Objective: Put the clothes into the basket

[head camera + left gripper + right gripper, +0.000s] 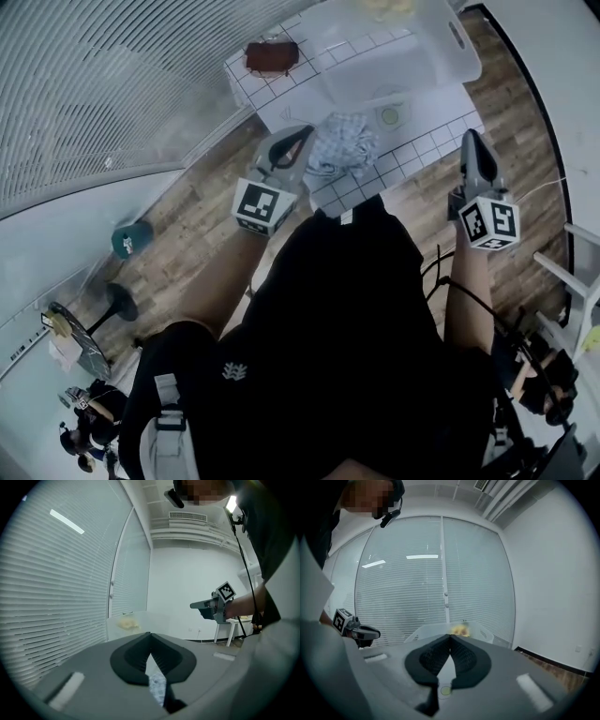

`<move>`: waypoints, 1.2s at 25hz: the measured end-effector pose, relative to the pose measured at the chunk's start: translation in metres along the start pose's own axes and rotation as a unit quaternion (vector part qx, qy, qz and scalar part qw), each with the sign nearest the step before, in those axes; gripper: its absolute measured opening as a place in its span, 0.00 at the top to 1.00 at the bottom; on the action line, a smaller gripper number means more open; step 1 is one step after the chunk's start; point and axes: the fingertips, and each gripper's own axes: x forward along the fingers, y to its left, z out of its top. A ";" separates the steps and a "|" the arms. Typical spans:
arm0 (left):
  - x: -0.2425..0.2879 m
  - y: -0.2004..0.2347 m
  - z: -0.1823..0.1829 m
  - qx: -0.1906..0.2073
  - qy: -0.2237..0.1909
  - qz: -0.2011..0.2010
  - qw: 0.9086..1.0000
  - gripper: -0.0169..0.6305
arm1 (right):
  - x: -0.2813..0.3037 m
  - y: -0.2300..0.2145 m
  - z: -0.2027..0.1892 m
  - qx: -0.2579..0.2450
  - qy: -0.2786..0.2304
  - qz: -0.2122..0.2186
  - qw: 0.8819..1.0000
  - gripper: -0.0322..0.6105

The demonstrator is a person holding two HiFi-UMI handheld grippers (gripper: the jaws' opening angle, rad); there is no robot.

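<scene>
The checked garment [342,142] lies crumpled at the near edge of the desk [427,141]. The clear basket [457,58] stands farther back. The left gripper [302,134] hovers just left of the garment, clenched on nothing. The right gripper [472,139], well to the right, is also clenched and empty. This looks like the approach before a pickup. Next, the left jaws need to part, drop over a fold and close.

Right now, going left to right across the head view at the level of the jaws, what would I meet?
left gripper → crumpled blue-and-white cloth → small round green disc → right gripper
</scene>
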 end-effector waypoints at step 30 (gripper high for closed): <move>0.056 -0.036 -0.169 -0.011 0.141 -0.076 0.987 0.35 | 0.053 -0.005 -0.121 -0.007 0.107 0.043 0.993 0.95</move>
